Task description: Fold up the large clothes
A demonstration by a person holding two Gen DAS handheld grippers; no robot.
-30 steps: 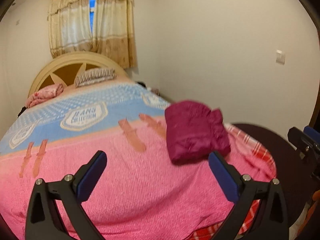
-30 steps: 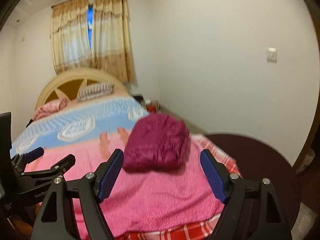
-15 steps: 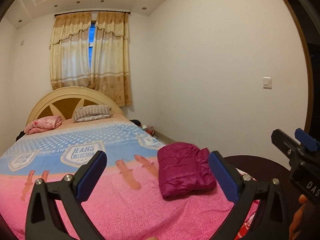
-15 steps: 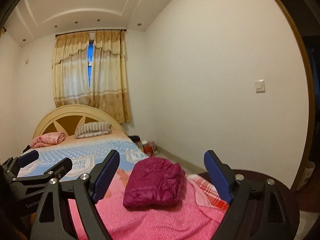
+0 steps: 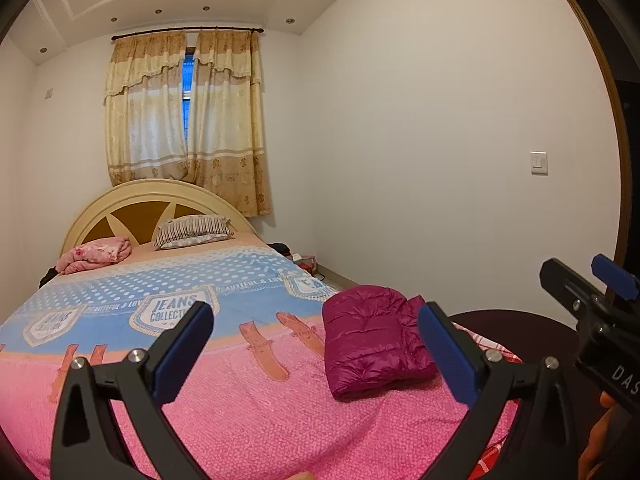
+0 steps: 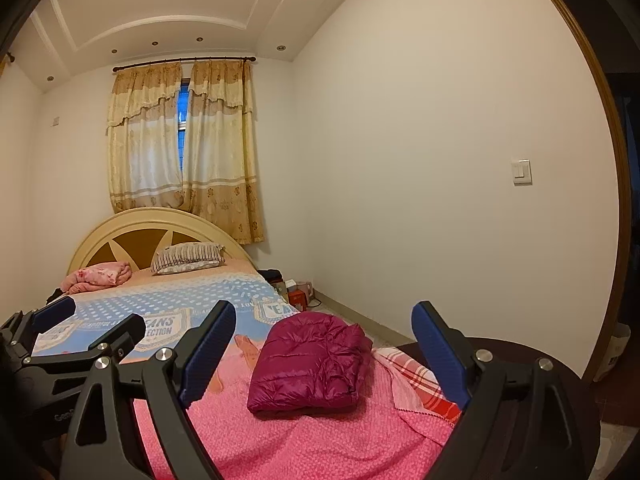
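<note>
A maroon puffer jacket (image 5: 372, 340) lies folded into a compact bundle on the pink end of the bed (image 5: 240, 412), near its right edge. My left gripper (image 5: 316, 316) is open and empty, held back from the bed with the bundle ahead and to the right. My right gripper (image 6: 324, 310) is also open and empty, the jacket (image 6: 312, 364) lying well beyond its blue pads without touching them. Each gripper shows in the other's view: the right gripper (image 5: 578, 266) at the right edge, the left gripper (image 6: 100, 314) at the lower left.
The bed cover (image 6: 224, 304) is blue toward the headboard (image 5: 132, 208), with a striped pillow (image 5: 192, 230) and a pink bundle (image 5: 96, 254) there. A checked cloth (image 6: 416, 380) hangs at the bed's corner by a dark round footboard (image 6: 568, 400). A white wall stands to the right, with small items (image 6: 296, 294) on the floor.
Both grippers have risen and tilted upward, so the ceiling has come into view and the jacket sits lower in frame. The right gripper's jaws have widened slightly. The jacket has stayed put.
</note>
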